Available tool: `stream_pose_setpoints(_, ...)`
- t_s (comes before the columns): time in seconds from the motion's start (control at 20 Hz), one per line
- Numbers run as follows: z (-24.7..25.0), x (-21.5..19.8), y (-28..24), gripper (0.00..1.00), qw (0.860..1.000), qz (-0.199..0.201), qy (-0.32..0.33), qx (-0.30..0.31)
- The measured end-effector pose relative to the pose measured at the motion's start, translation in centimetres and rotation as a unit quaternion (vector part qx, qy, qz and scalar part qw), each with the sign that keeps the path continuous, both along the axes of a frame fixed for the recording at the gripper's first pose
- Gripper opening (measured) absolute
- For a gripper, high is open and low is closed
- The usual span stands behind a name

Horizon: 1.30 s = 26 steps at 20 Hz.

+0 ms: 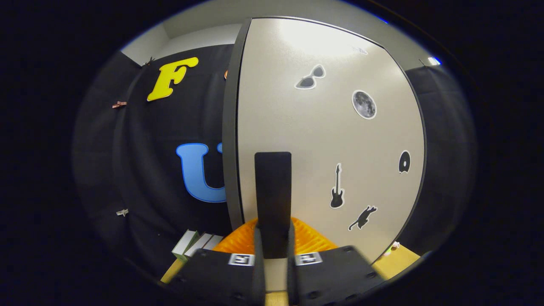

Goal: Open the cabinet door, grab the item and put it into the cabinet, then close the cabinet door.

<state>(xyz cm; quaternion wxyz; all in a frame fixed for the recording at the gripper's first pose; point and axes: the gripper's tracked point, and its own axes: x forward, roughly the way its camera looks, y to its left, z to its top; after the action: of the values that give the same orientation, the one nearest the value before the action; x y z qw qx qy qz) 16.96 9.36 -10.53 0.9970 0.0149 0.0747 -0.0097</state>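
Observation:
A pale cabinet door (pixel 323 140) with several black stickers, among them sunglasses, a moon and a guitar, stands close in front of me. A black upright handle (pixel 273 191) juts from the door near its dark left edge (pixel 231 140). My gripper (pixel 274 233) is shut on the lower end of this handle, one finger pressing on each side. I cannot tell how far the door is swung. A white and green box (pixel 193 245) lies on the table left of the fingers, beside the door's edge.
The wooden table (pixel 395 259) shows below the door on both sides of the gripper. Black booth cloth (pixel 140 170) hangs behind and to the left of the cabinet, with small clips pinned on it. A small pale object (pixel 394 245) lies at the door's lower right corner.

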Motion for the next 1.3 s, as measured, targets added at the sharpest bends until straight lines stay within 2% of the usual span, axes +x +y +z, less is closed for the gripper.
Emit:
stream_pose_setpoints(0.05,0.2,-0.6,0.0,0.15,1.000,0.002,0.003,0.000)
stream_pose_setpoints(0.2,0.0,-1.0,0.0,0.15,1.000,0.011,0.003,-0.010)
stream_pose_setpoints(0.65,0.6,-4.1,-0.9,0.15,0.999,0.045,0.001,0.011)
stream_pose_setpoints(1.1,1.2,-7.6,-3.3,0.15,0.999,0.032,0.002,0.011)
stream_pose_setpoints(1.3,1.4,-8.8,-4.0,0.15,0.998,0.064,0.000,0.022)
